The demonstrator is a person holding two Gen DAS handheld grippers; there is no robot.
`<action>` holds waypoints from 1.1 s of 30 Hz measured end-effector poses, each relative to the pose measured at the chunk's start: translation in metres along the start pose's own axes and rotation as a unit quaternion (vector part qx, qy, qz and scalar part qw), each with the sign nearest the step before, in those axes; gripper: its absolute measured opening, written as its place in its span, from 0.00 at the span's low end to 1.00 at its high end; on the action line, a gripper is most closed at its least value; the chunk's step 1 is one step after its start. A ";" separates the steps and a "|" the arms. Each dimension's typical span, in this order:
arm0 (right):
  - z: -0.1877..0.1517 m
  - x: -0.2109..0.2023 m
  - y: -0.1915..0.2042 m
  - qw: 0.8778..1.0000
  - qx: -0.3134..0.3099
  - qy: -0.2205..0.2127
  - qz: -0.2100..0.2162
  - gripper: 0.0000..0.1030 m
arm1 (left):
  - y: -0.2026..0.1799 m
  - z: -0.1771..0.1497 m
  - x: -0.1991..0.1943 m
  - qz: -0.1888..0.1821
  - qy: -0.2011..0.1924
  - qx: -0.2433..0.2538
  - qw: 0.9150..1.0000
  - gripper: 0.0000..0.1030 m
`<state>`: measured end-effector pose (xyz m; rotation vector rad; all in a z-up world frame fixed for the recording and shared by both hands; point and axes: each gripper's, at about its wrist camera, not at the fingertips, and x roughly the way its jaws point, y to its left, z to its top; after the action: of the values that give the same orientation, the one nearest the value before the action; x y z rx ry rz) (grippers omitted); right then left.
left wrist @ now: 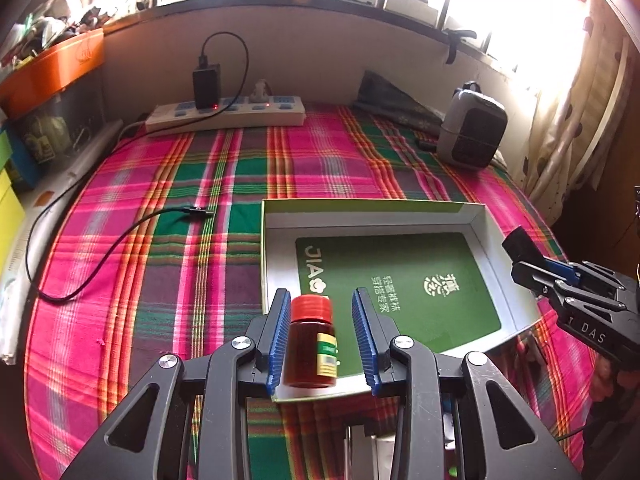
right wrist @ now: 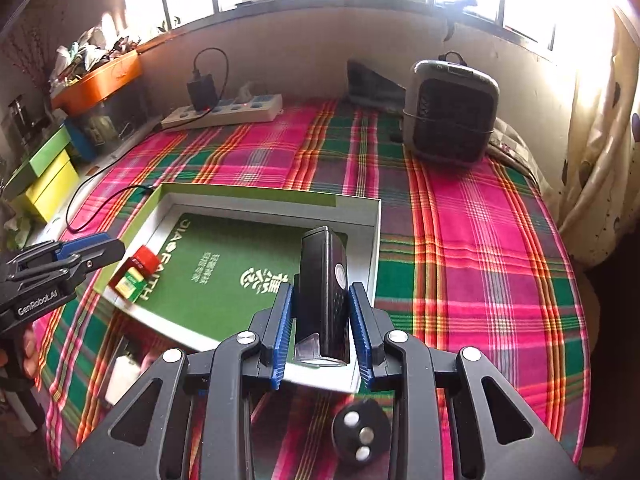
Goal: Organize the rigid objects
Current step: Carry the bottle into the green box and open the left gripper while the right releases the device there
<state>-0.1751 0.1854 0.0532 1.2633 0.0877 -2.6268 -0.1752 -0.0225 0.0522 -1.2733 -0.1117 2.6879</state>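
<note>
A shallow white box (left wrist: 478, 220) with a green printed bottom lies on the plaid cloth; it also shows in the right wrist view (right wrist: 372, 240). My left gripper (left wrist: 322, 334) is open around a small brown bottle with a red cap (left wrist: 312, 344), which sits at the box's near left corner; the right wrist view shows the bottle (right wrist: 136, 272) lying there beside the left gripper (right wrist: 100, 252). My right gripper (right wrist: 322, 330) is shut on a black rectangular device (right wrist: 324, 292) over the box's near right corner. It shows in the left wrist view (left wrist: 528, 256) holding the device (left wrist: 520, 244).
A white power strip (left wrist: 224, 114) with a black charger and cable sits at the back. A grey heater (right wrist: 450, 112) stands at the back right. A black round part (right wrist: 360, 432) lies under my right gripper. Coloured boxes (right wrist: 48, 180) line the left edge.
</note>
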 end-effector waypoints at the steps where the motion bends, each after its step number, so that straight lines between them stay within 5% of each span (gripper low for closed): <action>1: 0.001 0.002 -0.001 1.000 0.002 0.002 0.000 0.28 | 0.000 0.000 0.002 -0.001 0.001 0.002 1.000 0.30; 33: 0.009 0.057 0.010 0.998 -0.033 0.039 -0.034 0.28 | 0.008 -0.001 0.021 0.003 0.019 -0.008 1.000 0.30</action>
<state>-0.2142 0.1644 0.0147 1.3625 0.2330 -2.6083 -0.1884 -0.0263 0.0340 -1.3312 -0.1248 2.6713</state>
